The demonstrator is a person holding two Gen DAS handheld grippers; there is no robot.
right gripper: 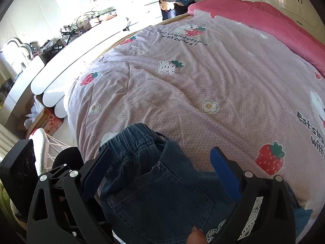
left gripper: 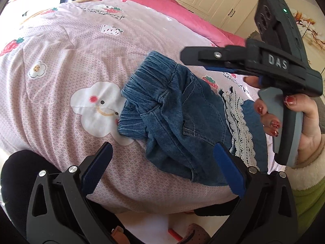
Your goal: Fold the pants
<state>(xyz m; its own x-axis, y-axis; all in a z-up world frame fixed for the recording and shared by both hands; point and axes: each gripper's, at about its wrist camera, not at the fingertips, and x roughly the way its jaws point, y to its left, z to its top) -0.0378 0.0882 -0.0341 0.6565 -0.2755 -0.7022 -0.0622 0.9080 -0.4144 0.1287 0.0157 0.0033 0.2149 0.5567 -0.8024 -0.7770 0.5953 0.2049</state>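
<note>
Left wrist view: the pants (left gripper: 172,122) lie crumpled on the pink quilt (left gripper: 61,61), near its front edge, waistband bunched, lace hem toward the right. Our left gripper (left gripper: 162,162) is spread wide and grasps nothing; in this view the right gripper (left gripper: 195,58) looks nearly closed, yet its own camera shows it parted and empty above the denim. We should pinch the waistband corners, pull the fabric flat, then fold.
</note>
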